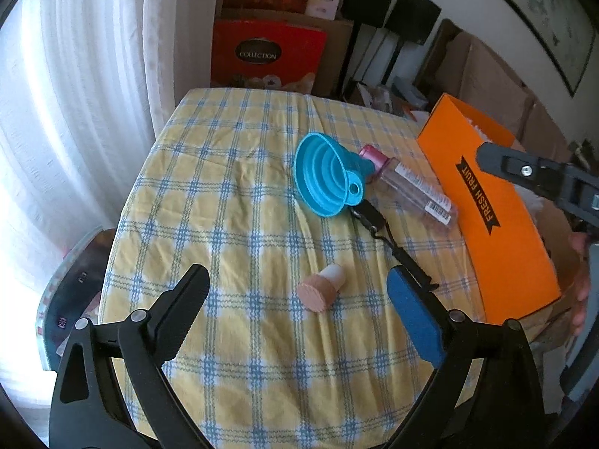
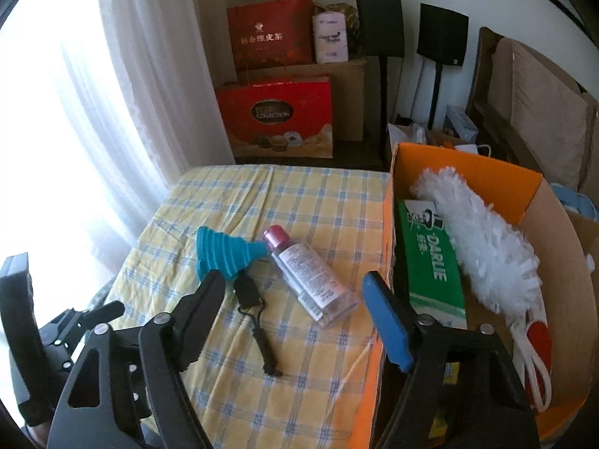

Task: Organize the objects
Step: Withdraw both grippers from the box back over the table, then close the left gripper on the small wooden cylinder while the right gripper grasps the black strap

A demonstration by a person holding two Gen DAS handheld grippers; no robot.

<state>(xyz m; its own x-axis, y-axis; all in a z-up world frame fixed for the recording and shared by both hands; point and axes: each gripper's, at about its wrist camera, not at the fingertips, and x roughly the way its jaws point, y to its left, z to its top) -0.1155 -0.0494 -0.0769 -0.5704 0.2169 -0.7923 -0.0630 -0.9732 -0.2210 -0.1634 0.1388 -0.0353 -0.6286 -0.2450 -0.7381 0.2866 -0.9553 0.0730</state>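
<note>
Right wrist view: green box [image 2: 430, 262] reads "DARLIE"; red box [image 2: 277, 116] "COLLECTION".

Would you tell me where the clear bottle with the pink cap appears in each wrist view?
Left wrist view: clear bottle right of centre, between the blue funnel and the orange box.
Right wrist view: centre, lying diagonally.
Shared landmark: the funnel by its cap.

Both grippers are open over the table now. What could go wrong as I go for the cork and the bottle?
The cork lies on its side between the open left gripper fingers, so it may roll away when pinched. The bottle lies close beside the funnel and black strap; the right gripper could snag either.
</note>
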